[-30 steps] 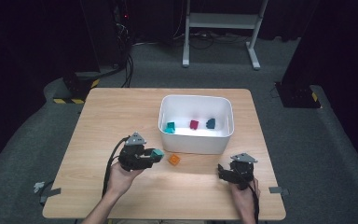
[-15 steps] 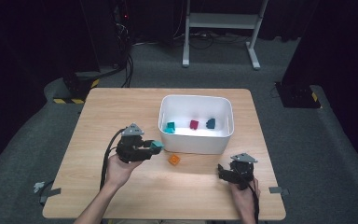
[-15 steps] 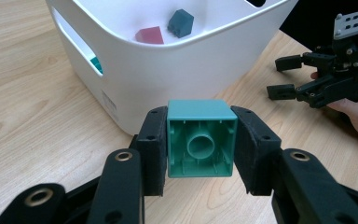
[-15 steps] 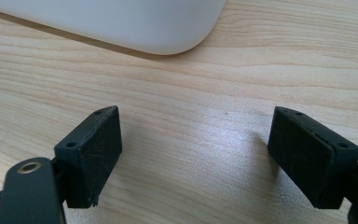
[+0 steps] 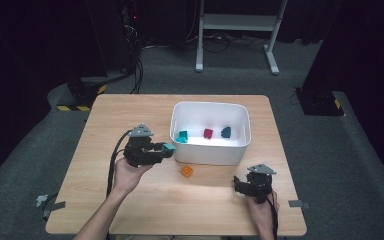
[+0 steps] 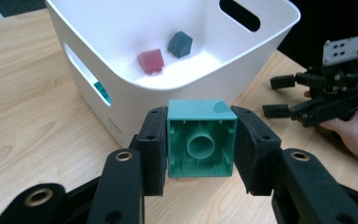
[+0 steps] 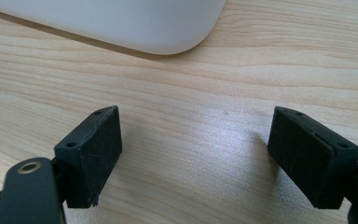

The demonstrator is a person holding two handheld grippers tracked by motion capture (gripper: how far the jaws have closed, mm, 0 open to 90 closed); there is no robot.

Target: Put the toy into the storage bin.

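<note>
Currently, by label:

Left claw (image 6: 200, 140): clamping a teal toy block (image 6: 201, 139) between both pads, hollow underside facing the camera; jaws partway closed, pressing on the block's two sides.

Teal toy block, place: being carried clear of the tabletop (image 5: 130, 210), just beside the near left wall of the white plastic bin (image 5: 210, 151), not yet over the rim; in the high view, showing at the left claw's tip (image 5: 168, 149).

Right claw (image 7: 209, 158): standing wide open, gripping nothing, hovering low over bare wood near a rounded corner of the bin; in the high view, resting near the tabletop's front right (image 5: 240, 186).

Already in the bin: a teal block (image 5: 182, 137), a dark red house-shaped block (image 5: 208, 133) and a dark blue house-shaped block (image 5: 226, 132), lying on the bin floor, apart from one another.

Waiting on the tabletop: an orange block (image 5: 186, 171), lying just in front of the bin, between the two claws, touched by neither.

Progress, judging from the layout: sorting well along, three pieces binned, a fourth in the grip and nearing the rim.

Remaining, likely: lifting the teal block over the wall, letting it go inside, then fetching the orange block.
</note>
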